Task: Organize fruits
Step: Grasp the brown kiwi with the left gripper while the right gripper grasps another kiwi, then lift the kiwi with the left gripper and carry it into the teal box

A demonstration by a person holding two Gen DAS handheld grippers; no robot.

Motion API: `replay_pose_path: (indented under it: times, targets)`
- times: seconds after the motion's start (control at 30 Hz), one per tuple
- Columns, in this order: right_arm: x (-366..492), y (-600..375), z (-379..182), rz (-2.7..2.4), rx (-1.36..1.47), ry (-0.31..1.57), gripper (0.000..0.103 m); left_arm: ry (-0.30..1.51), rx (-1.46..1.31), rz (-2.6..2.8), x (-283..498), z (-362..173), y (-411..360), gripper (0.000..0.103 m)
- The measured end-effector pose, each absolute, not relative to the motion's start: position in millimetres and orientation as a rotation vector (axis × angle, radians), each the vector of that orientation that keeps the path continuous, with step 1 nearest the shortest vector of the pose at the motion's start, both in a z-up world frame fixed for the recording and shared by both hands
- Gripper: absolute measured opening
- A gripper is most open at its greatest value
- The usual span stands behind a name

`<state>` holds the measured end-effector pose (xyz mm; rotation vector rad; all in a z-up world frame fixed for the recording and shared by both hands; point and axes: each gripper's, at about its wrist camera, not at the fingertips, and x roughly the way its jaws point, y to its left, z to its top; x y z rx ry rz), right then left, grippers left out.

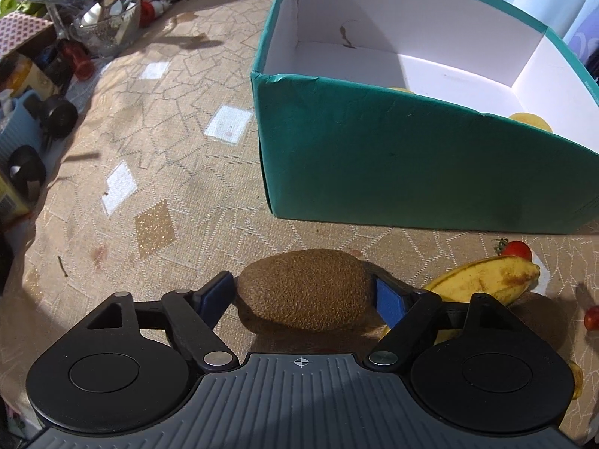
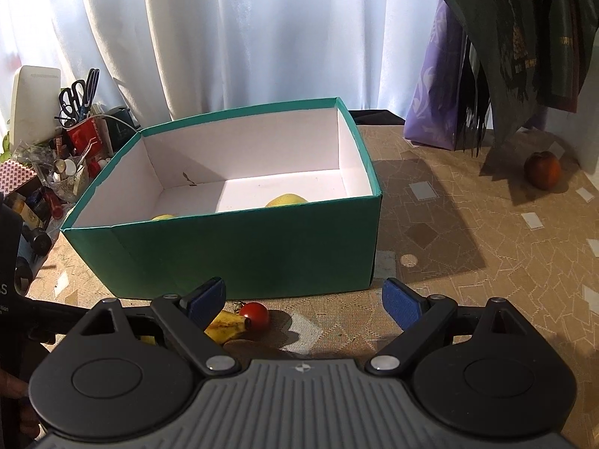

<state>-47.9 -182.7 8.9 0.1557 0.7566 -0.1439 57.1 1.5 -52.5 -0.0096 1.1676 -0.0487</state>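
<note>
Resting on the table, the kiwi [image 1: 305, 292] sits clamped endwise between the left gripper's [image 1: 305, 297] blue pads [image 1: 389, 301].

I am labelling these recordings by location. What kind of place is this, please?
Most likely a table in a home, by a window. A patterned tablecloth covers it, white curtains hang behind, and household clutter such as scissors and a glass bowl of utensils fills one side.

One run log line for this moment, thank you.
left gripper: shut on kiwi | right gripper: open | green box: two yellow fruits
</note>
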Motion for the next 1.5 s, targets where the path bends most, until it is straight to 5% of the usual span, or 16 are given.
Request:
replay_pose_path:
  times: [0.37, 0.63, 1.03, 1.23, 1.5]
  targets:
    - [-54.3, -198.1, 6.2, -0.219, 0.109, 0.780, 0.091, 1.120, -0.023, -0.126, 45.8, -31.9, 3.3, 0.077]
    - [-65.6, -198.0, -0.9, -0.155, 0.091, 0.854, 0.077, 1.068, -0.036, -0.162, 37.4, -12.4, 6.8, 0.077]
    - [-42.8, -151.1, -25.3, 0.061, -0.027, 0.970, 0.077, 1.046, -0.053, -0.173, 29.5, -5.6, 15.6, 0.077]
    - [-30.6, -144.4, -36.0, 0.106, -0.048, 1.020, 0.063, 1.046, -0.061, -0.166, 27.0, -5.7, 22.3, 0.077]
    - [-22.1, -144.5, -47.1, 0.136, -0.088, 1.039, 0.064, 1.055, -0.067, -0.169, 26.8, -7.6, 24.2, 0.078]
